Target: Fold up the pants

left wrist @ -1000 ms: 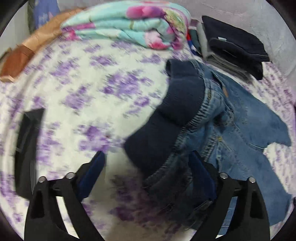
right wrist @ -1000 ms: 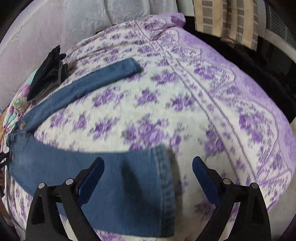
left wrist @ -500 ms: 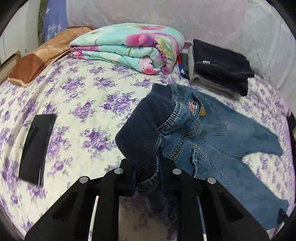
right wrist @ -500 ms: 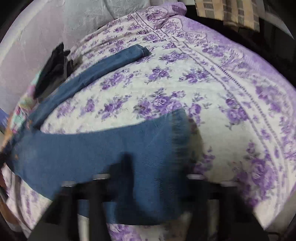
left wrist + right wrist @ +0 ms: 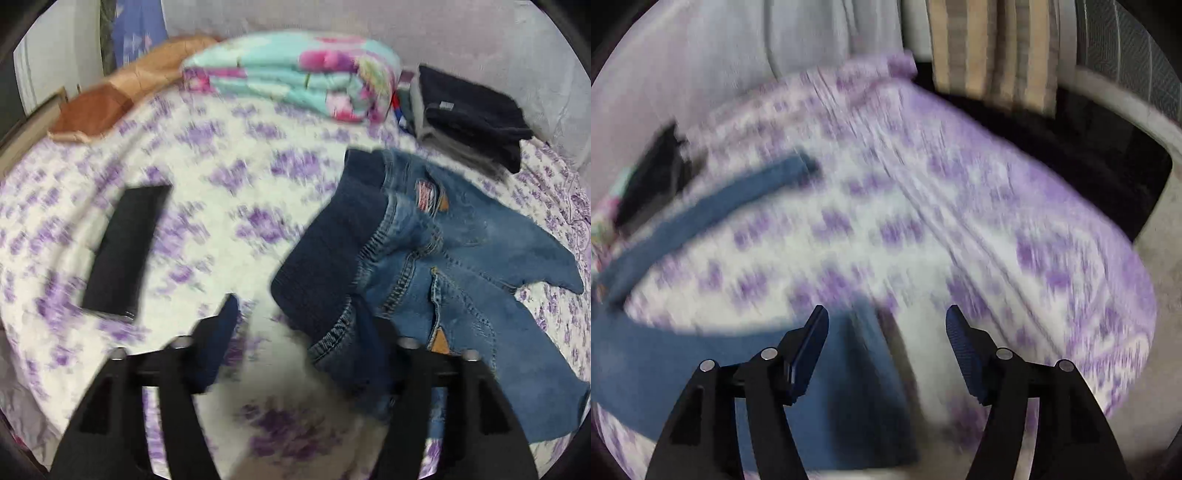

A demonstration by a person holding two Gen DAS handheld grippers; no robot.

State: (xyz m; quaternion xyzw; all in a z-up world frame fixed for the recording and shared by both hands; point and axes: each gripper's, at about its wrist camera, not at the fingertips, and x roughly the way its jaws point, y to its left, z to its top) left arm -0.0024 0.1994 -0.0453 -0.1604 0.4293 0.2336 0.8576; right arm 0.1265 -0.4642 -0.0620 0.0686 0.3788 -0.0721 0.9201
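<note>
Blue jeans (image 5: 454, 266) with a dark knit waistband (image 5: 332, 251) lie on the floral bedspread (image 5: 229, 221), waist bunched up. My left gripper (image 5: 299, 325) is open, its right finger against the waistband edge, holding nothing. In the right wrist view, one leg's hem end (image 5: 857, 369) lies between the fingers of my open right gripper (image 5: 886, 332); the other leg (image 5: 713, 206) stretches away at upper left. The view is blurred.
A black flat object (image 5: 125, 251) lies on the bed at left. A folded floral blanket (image 5: 295, 85), a brown pillow (image 5: 118, 99) and a stack of dark folded clothes (image 5: 472, 114) sit at the back. The bed's edge (image 5: 1108, 258) drops off at right.
Both grippers were shut on the jeans half a second ago, left on the waistband, right on the leg hem. Both have opened and let go; the jeans lie on the bed.
</note>
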